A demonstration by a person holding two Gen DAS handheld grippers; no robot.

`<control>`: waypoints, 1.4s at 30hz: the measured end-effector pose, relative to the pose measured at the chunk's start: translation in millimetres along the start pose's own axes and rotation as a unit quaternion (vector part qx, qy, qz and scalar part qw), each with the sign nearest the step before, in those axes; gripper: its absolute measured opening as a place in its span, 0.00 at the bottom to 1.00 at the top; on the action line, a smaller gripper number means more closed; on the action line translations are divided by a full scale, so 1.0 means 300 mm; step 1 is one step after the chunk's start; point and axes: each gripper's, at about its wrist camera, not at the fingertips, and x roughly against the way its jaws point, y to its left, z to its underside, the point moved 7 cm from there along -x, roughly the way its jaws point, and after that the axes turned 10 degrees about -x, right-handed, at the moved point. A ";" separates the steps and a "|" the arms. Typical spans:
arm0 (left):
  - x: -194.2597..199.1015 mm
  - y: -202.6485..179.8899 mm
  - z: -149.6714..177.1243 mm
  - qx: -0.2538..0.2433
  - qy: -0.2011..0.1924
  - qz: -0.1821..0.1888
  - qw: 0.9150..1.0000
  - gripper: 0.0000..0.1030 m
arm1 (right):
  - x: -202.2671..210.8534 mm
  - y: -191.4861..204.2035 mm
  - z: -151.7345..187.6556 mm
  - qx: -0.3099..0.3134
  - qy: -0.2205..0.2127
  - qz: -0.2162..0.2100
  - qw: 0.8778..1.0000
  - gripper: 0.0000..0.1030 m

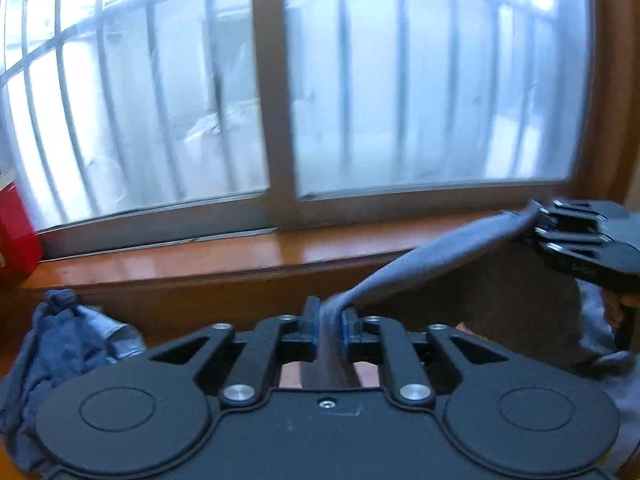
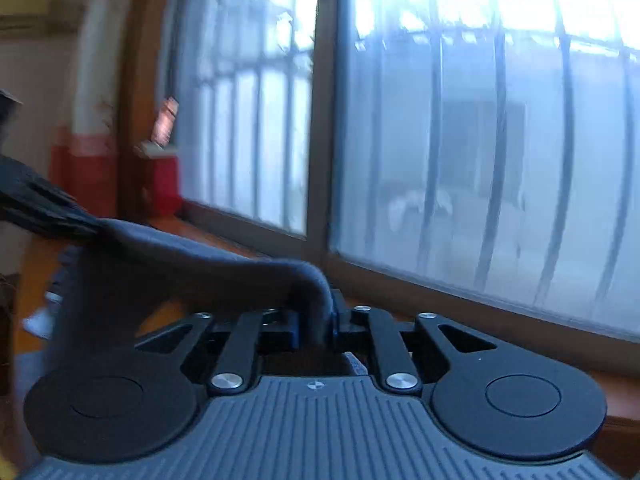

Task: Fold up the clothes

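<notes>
A grey garment (image 1: 436,258) hangs stretched between my two grippers, raised in front of a window. My left gripper (image 1: 330,322) is shut on one end of its edge, the cloth pinched between the blue pads (image 1: 347,328). The right gripper (image 1: 538,226) shows at the right of the left wrist view, clamped on the other end. In the right wrist view the right gripper (image 2: 326,322) is shut on the grey garment (image 2: 192,258), which drapes down to the left toward the left gripper (image 2: 86,222). The rest of the cloth hangs below, mostly hidden.
A barred, frosted window (image 1: 280,100) fills the background above a wooden sill (image 1: 200,256). A red box (image 1: 16,232) stands on the sill at left. A crumpled blue garment (image 1: 60,344) lies at lower left. A white pipe (image 2: 96,72) runs up the left wall.
</notes>
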 end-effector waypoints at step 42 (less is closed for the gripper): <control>-0.131 -0.001 0.473 -0.031 0.149 -0.012 0.988 0.55 | 0.025 0.267 0.451 -0.105 0.177 0.078 0.975 0.77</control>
